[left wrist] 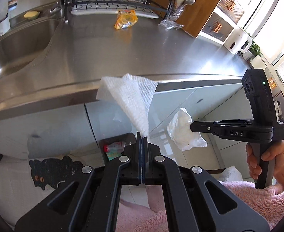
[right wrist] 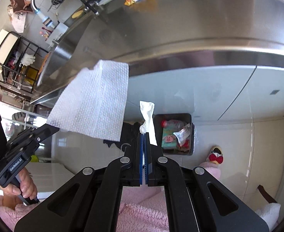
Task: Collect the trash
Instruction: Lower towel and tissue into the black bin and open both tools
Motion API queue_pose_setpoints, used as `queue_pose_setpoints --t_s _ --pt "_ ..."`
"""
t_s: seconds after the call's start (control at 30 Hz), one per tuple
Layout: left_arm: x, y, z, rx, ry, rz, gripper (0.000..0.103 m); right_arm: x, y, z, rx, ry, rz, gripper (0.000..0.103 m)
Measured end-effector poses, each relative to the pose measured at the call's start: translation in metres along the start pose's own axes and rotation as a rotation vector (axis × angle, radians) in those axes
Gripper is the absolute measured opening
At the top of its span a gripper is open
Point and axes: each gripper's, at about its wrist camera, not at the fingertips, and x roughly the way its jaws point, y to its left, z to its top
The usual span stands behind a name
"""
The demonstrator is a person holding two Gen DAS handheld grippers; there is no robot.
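Observation:
My left gripper (left wrist: 142, 138) is shut on a white embossed paper towel (left wrist: 130, 98), which stands up in front of the counter edge; it also shows in the right wrist view (right wrist: 95, 100). My right gripper (right wrist: 143, 134) is shut on a crumpled white tissue (right wrist: 146, 116), also in the left wrist view (left wrist: 182, 129). Both are held in the air in front of the steel counter (left wrist: 122, 54), above the floor. A dark trash bin (right wrist: 172, 133) with trash inside stands on the floor below; it also shows in the left wrist view (left wrist: 115, 147). A yellow snack wrapper (left wrist: 125, 19) and clear plastic wrap (left wrist: 170, 24) lie on the counter.
A sink (left wrist: 20, 44) is at the counter's left, a dish rack (left wrist: 111, 3) at the back, a white kettle (left wrist: 238, 40) at the right. White cabinet fronts (left wrist: 190, 96) are below the counter. A cat-shaped mat (left wrist: 53, 170) and a slipper (right wrist: 216, 154) lie on the floor.

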Motion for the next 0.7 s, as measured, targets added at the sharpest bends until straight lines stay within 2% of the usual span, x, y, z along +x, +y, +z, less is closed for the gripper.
queue_pose_setpoints --t_s 0.17,0.33,0.7 --pt "0.03 0.008 -0.02 -0.018 0.096 0.012 0.0 0.034 -0.007 -0.012 0.017 0.072 -0.019 0.003" --pt "0.066 0.019 -0.04 -0.037 0.19 0.028 0.0 0.061 -0.011 -0.012 0.026 0.108 -0.04 0.003" --pt "0.15 0.063 -0.063 -0.076 0.291 0.101 0.0 0.13 -0.028 -0.002 0.003 0.123 -0.101 0.003"
